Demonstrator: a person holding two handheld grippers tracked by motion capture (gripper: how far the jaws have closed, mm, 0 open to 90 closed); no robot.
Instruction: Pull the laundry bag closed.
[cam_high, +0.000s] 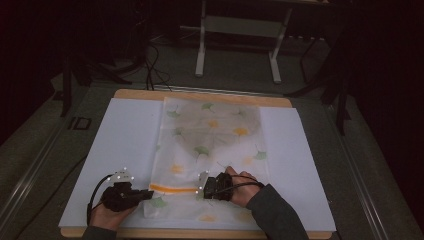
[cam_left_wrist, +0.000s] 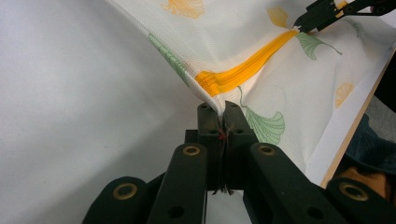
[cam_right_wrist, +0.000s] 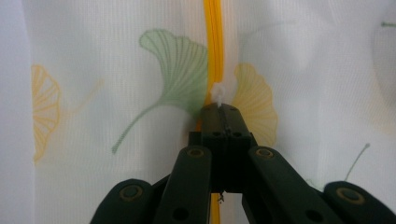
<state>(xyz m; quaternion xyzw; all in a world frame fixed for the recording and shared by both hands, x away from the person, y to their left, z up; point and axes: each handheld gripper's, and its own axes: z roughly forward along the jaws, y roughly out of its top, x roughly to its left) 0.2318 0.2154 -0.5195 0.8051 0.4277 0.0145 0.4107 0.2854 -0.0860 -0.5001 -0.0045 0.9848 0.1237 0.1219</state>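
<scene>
High view: white sheet over table, ginkgo-print mesh bag flat at centre, orange zipper running left-right along near edge. Left gripper pinching bag corner at zipper's left end, jaws pressed on fabric. Right gripper clamped on white zipper pull, jaws together. Probably mid zip stroke. Advice: hold left anchor taut, draw pull straight along teeth, stay low, avoid twisting, watch for mesh snagging in slider.
</scene>
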